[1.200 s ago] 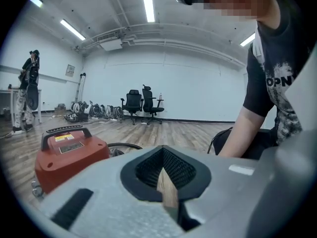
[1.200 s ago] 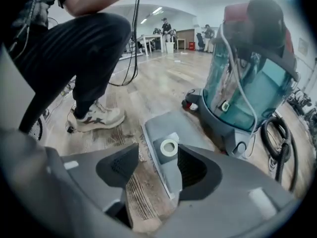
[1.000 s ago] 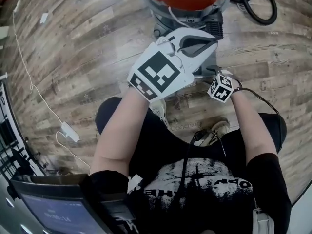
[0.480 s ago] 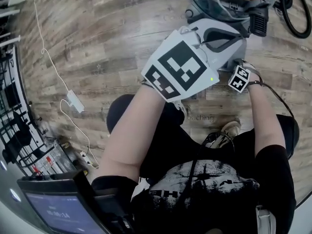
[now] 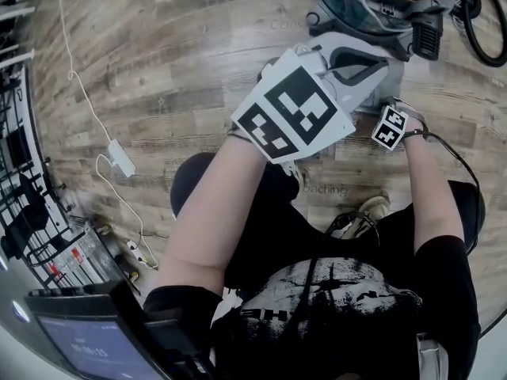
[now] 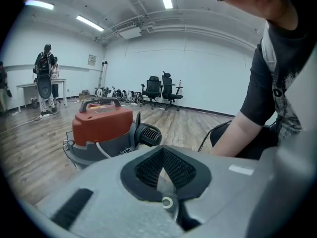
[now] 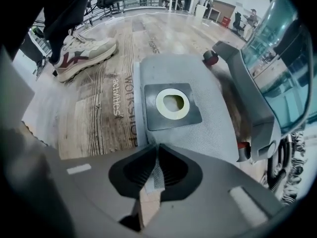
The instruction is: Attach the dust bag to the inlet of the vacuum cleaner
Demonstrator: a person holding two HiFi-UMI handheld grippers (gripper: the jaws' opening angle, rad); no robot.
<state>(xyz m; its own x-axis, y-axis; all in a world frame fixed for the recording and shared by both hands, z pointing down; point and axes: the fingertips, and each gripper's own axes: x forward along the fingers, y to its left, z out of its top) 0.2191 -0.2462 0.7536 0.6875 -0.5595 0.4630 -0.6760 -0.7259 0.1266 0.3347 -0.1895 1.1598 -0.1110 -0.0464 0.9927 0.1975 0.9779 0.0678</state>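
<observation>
The grey dust bag (image 7: 198, 108) lies flat on the wood floor, its dark card collar and pale ring hole (image 7: 172, 104) facing up. My right gripper (image 7: 154, 171) points straight down at the bag's near edge. Its jaws are closing, and a fold of the grey cloth is pinched between them. In the head view only its marker cube (image 5: 390, 127) shows. The red-topped vacuum cleaner (image 6: 101, 128) stands just beyond the bag (image 5: 372, 2). My left gripper (image 6: 163, 175) hovers shut and empty, aimed at the vacuum, and in the head view it (image 5: 356, 63) covers most of the bag.
A black hose (image 5: 483, 22) curls beside the vacuum. My shoe (image 7: 84, 53) rests on the floor left of the bag. A white cable with an adapter (image 5: 119, 161) and a rack (image 5: 32, 220) lie at the left. Office chairs (image 6: 161, 88) and a standing person (image 6: 45, 78) are far off.
The left gripper has come nearer to the vacuum and slightly lower. The right gripper has dropped beside it. Over the last half second both have hardly moved.
</observation>
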